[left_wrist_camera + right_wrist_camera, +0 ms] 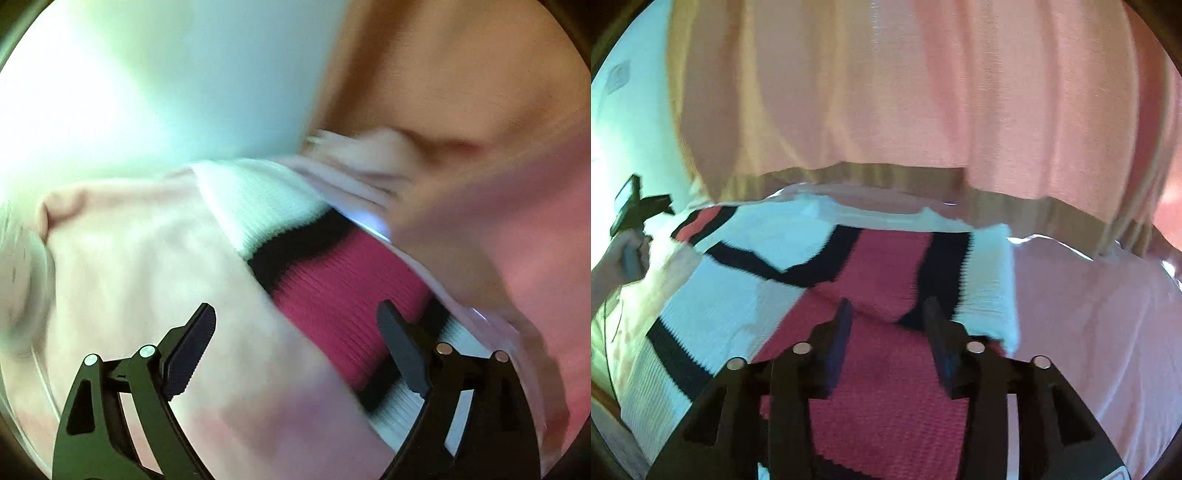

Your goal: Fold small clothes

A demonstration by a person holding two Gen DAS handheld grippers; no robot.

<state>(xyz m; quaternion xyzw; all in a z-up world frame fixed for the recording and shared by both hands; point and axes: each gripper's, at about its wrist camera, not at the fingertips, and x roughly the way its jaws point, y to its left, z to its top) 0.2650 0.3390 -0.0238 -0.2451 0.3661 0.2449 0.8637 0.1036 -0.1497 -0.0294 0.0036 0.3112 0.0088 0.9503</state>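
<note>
Knitwear first: striped sweater (871, 280), white, black and pink, lay across pink bed cover (1089, 332), filling right-wrist view from nine to three o'clock, a folded flap at twelve. Behind, hung pink curtain (923, 92). Right gripper (886, 325) hovered above pink band, jaws partly apart, holding nothing. Left gripper (295, 343) stood wide, empty, over pale pink garment (129, 258) beside the sweater. Best done, probably, by pinching one hem corner per side and carrying both over evenly. Open cover lay at three o'clock; sweater edge ended there.
</note>
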